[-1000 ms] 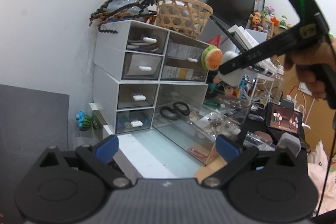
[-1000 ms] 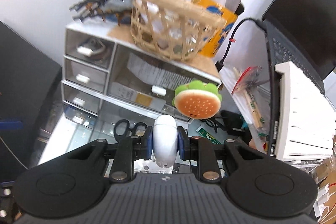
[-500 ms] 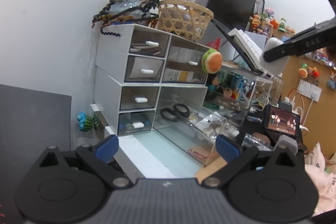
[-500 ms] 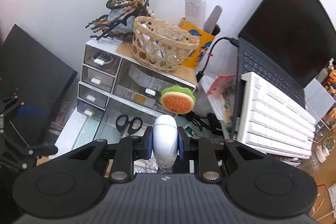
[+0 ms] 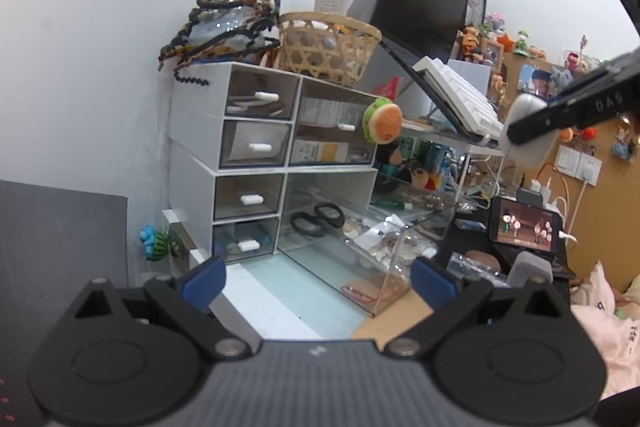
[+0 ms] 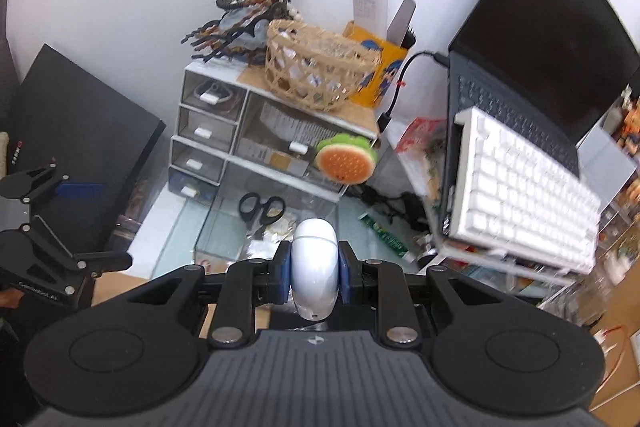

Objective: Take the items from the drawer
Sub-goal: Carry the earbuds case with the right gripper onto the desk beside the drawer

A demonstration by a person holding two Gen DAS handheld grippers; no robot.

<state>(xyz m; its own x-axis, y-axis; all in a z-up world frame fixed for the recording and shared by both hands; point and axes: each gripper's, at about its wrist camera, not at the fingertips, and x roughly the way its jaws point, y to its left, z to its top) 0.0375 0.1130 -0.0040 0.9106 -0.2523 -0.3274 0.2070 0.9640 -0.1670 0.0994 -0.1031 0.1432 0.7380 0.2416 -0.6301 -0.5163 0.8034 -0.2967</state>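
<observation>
My right gripper (image 6: 314, 267) is shut on a white rounded case (image 6: 314, 267), held in the air above the pulled-out clear drawer (image 6: 224, 227). In the left wrist view the case (image 5: 524, 131) and right gripper (image 5: 528, 129) show high at the right. The drawer (image 5: 384, 291) holds black scissors (image 5: 318, 219) and several small items. My left gripper (image 5: 316, 281) is open and empty, in front of the white drawer unit (image 5: 192, 147); it also shows at the left of the right wrist view (image 6: 76, 223).
A wicker basket (image 5: 328, 47), hair ties and a burger plush (image 5: 382, 121) sit on or hang off the drawer unit. A laptop (image 6: 540, 67) with a white keyboard (image 6: 520, 187) stands on a riser at the right. A phone (image 5: 526, 225) is propped beyond the drawer.
My right gripper has lifted the white case up and away from the drawer, back to the right. My left gripper has stayed almost still.
</observation>
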